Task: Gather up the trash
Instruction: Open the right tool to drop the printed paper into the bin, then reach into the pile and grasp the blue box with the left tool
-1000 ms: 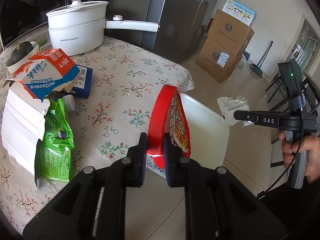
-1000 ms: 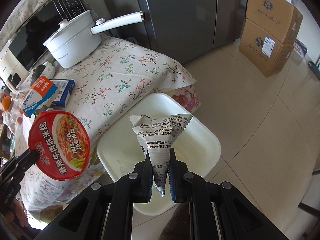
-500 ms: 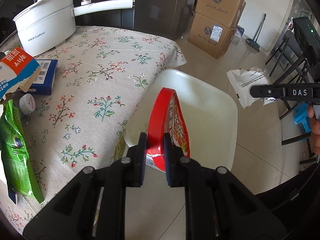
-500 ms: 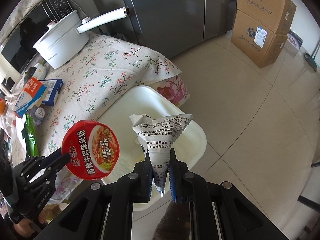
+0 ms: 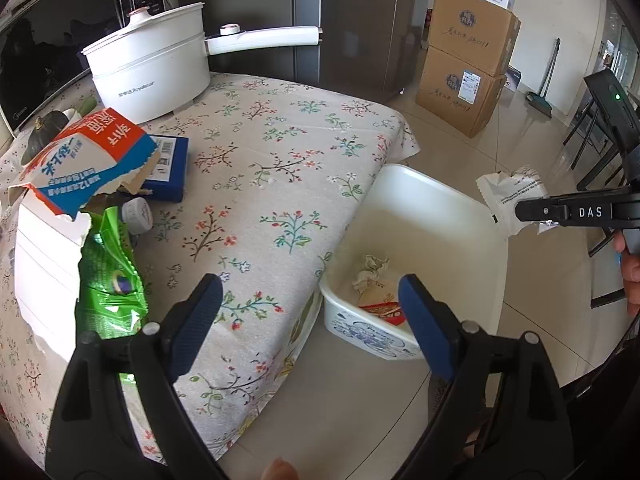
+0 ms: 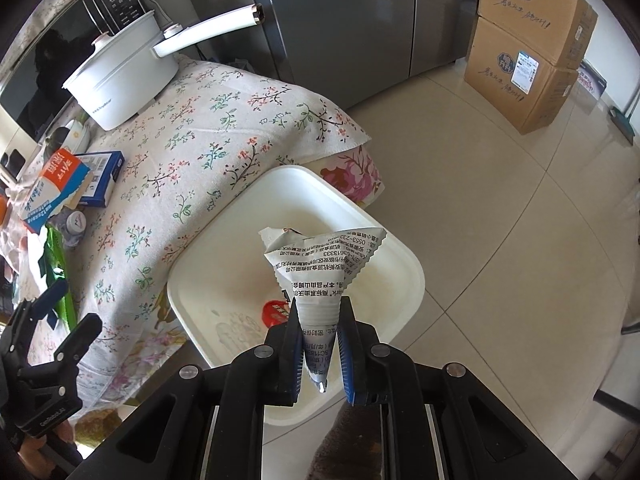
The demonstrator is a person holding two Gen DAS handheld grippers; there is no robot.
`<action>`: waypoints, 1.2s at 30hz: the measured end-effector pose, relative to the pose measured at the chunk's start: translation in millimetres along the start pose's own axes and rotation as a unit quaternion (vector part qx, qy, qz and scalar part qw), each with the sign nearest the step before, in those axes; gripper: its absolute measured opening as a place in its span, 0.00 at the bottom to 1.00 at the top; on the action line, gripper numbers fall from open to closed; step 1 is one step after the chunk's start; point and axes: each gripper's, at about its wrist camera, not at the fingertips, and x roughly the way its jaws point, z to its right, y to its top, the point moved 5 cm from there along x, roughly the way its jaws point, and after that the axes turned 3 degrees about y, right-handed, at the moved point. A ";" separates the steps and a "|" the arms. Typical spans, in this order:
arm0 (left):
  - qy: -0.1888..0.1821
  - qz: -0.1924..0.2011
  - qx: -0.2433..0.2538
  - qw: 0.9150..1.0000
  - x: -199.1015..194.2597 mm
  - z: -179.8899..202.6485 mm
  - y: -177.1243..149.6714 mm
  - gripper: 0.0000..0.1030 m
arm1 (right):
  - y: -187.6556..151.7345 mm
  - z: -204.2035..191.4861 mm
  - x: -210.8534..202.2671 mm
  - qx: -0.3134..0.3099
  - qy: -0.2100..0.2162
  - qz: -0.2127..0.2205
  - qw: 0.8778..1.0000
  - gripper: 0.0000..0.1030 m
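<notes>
My left gripper [image 5: 310, 300] is open and empty, above the table corner beside the white bin [image 5: 440, 200]. The red noodle lid [image 5: 380, 310] lies in the bin with a crumpled tissue [image 5: 370, 270]; the lid also shows in the right wrist view [image 6: 276, 312]. My right gripper [image 6: 320, 320] is shut on a white printed wrapper [image 6: 320, 268] and holds it above the bin [image 6: 400, 248]. The wrapper also shows in the left wrist view [image 5: 510, 196]. On the table lie a torn milk carton [image 5: 84, 156], a green bag [image 5: 110, 276] and a bottle cap [image 5: 138, 214].
A floral-clothed table [image 5: 260, 200] carries a white pot with a long handle [image 5: 152, 68] and a blue box [image 5: 170, 168]. A grey fridge [image 6: 340, 20] stands behind. Cardboard boxes [image 5: 468, 72] are stacked on the tiled floor, with chairs [image 5: 592, 136] at the right.
My left gripper has opened and let go of the red noodle lid, which now lies in the bin. The right gripper still holds the wrapper over the bin.
</notes>
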 end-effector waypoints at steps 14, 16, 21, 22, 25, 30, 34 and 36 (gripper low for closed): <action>0.050 0.007 -0.064 0.997 -40.2 -55.2 -14.0 0.99 | 4.9 -33.2 -3.4 0.004 0.024 0.006 1.000 0.65; 0.061 0.004 -0.075 0.995 -41.7 -66.6 -18.3 0.99 | 5.3 -41.1 -6.1 -0.002 0.028 0.009 1.000 0.66; 0.087 0.000 -0.098 0.991 -48.2 -96.8 -29.7 0.99 | 6.1 -59.5 -5.0 -0.015 0.028 0.008 0.999 0.67; 0.089 0.000 -0.104 0.991 -50.6 -102.9 -31.5 0.99 | 6.8 -62.6 -4.7 -0.018 0.027 0.009 0.999 0.67; 0.097 0.002 -0.121 0.988 -58.1 -120.2 -36.9 0.99 | 8.6 -71.6 -4.9 -0.027 0.025 0.011 0.999 0.67; 0.114 0.001 -0.139 0.984 -65.4 -145.5 -47.6 0.99 | 10.2 -90.5 -9.4 -0.049 0.030 0.019 0.998 0.70; 0.136 -0.014 -0.141 0.981 -60.0 -159.5 -55.4 0.99 | 7.3 -111.5 -10.0 -0.073 0.037 0.020 0.996 0.73; 0.146 -0.024 -0.140 0.979 -53.6 -164.3 -59.6 0.99 | 6.3 -121.1 -9.9 -0.082 0.043 0.018 0.995 0.73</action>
